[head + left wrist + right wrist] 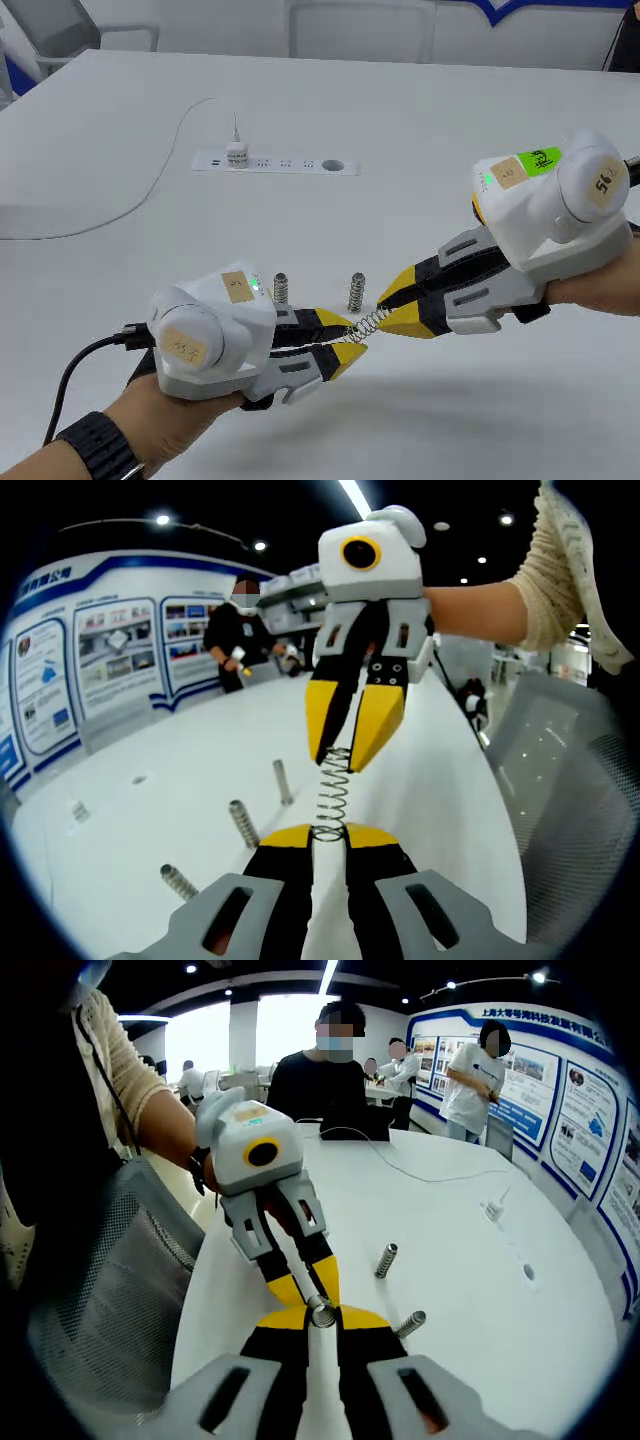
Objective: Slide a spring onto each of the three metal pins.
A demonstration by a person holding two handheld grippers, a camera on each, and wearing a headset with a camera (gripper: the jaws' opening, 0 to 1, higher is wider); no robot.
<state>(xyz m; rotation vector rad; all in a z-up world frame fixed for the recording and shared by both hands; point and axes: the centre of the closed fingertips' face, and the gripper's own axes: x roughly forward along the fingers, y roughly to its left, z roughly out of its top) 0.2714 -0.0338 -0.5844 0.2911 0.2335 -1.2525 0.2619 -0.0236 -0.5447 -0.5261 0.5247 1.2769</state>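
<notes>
A white table [400, 130] carries the work. Wall boards [585, 1110] in the right gripper view bear blue-edged headings in Chinese characters, too small to read surely.

The right gripper [381, 312] comes in from the upper right. It has a green sticker [540, 160] with dark writing that cannot be made out, and a tan label [605, 182] that looks like "56". The left gripper [353, 338] sits lower left in a hand with a black wristband [98, 445]. Its two tan labels [238, 287] carry handwriting too blurred to read.

A white power strip [275, 162] lies farther back with a white plug [237, 152] in it and a thin cable [160, 170] curving away.

Two sprung pins [281, 288] stand upright just behind the grippers, each already sleeved by a coil. In the left gripper view a bare pin [283, 780] stands beyond them.

The loose spring [369, 324] hangs above the table between the two grippers, stretched slightly. Each gripper's yellow jaw tips are pinched together on one end of it.
</notes>
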